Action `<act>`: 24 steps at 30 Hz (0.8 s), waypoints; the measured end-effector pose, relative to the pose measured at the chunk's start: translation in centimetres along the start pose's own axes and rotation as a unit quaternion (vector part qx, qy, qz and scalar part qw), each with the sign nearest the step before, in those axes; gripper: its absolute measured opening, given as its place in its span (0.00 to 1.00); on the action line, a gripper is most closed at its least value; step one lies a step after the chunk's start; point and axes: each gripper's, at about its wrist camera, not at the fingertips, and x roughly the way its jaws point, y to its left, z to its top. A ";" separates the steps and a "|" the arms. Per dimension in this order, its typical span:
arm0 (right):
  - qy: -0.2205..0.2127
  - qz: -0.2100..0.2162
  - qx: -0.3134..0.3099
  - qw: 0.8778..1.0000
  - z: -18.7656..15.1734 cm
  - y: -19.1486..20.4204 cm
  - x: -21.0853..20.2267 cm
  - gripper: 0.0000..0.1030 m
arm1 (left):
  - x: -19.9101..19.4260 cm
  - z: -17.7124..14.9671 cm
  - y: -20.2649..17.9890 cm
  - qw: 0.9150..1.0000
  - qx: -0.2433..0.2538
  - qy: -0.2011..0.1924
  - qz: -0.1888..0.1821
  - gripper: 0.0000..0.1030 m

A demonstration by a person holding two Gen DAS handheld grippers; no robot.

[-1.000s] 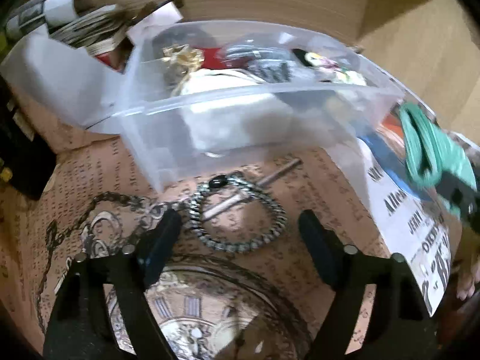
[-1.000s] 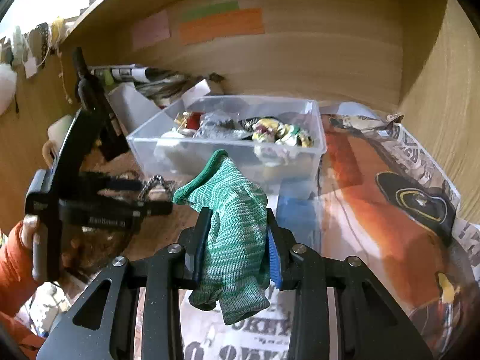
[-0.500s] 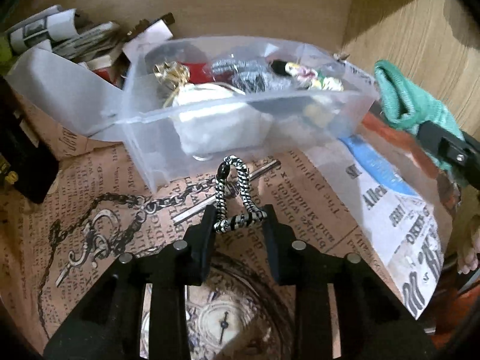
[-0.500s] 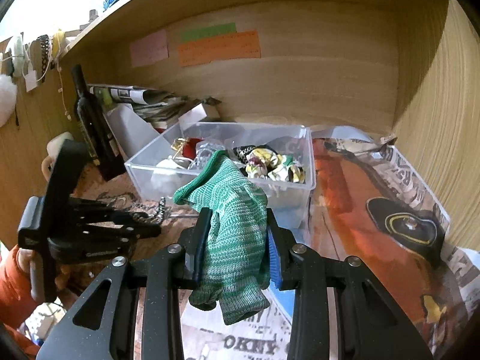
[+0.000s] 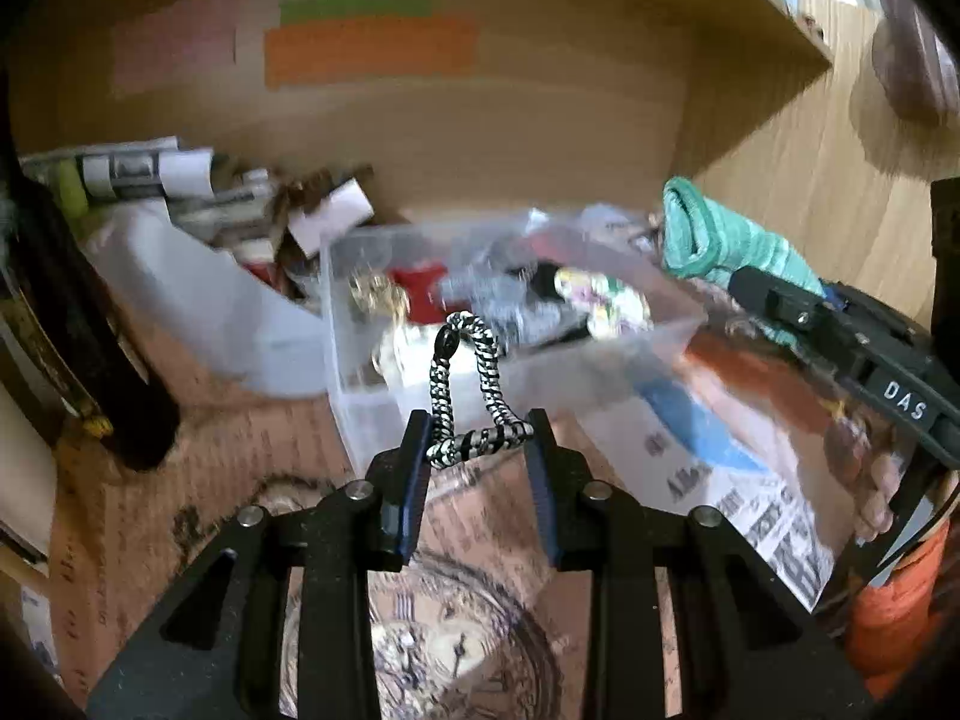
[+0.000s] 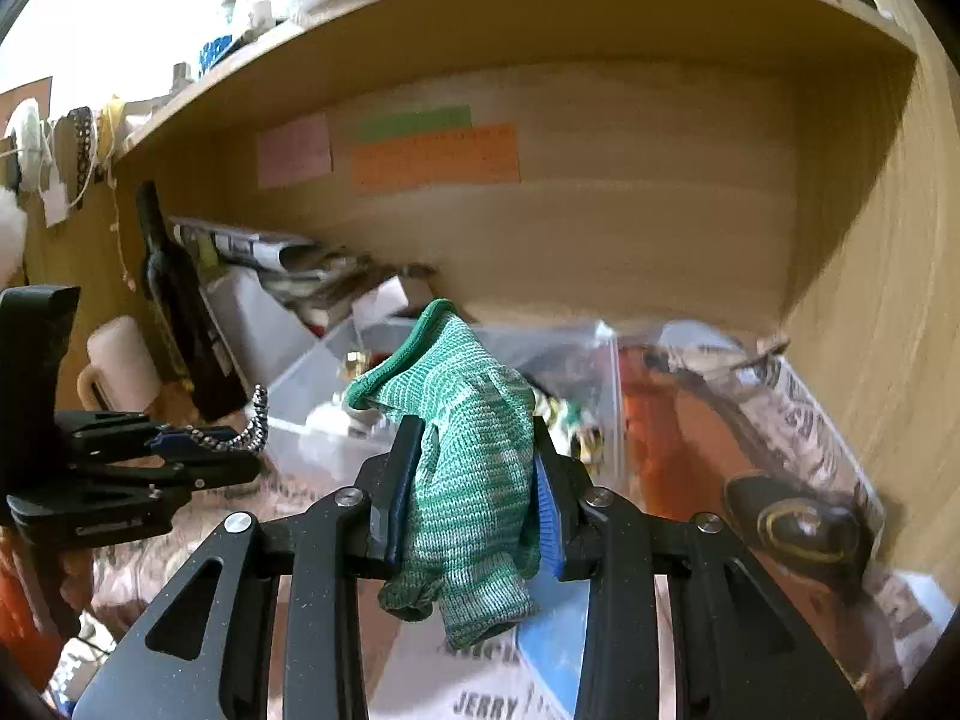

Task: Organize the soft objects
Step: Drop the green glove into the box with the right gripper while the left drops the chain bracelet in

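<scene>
My left gripper (image 5: 480, 441) is shut on a black-and-white braided hair tie (image 5: 465, 381), whose loop stands up above the pads, lifted off the desk in front of a clear plastic bin (image 5: 420, 396). The bin holds several small soft items and wrappers. My right gripper (image 6: 474, 468) is shut on a green knitted sock (image 6: 468, 462), which bulges above the fingers and hangs below them. In the left wrist view the sock (image 5: 720, 243) shows at the right, over the bin's right end. In the right wrist view the left gripper (image 6: 240, 441) with the hair tie (image 6: 255, 420) sits at the left.
Printed paper (image 5: 240, 468) covers the desk under a wooden shelf. A dark bottle (image 6: 180, 306) and a pale mug (image 6: 120, 360) stand at the left. Rolled papers (image 5: 144, 171) pile behind the bin. Coloured notes (image 6: 432, 150) stick on the back panel. A blue flat item (image 5: 690, 426) lies right of the bin.
The left gripper closed on the hair tie that lay on the paper and lifted it toward the bin. The right gripper rose a little with the sock.
</scene>
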 end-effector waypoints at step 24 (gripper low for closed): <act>0.065 0.013 -0.008 0.998 1.5 1.0 9.9 0.31 | 6.1 4.0 2.9 0.999 -0.019 0.013 0.030 0.31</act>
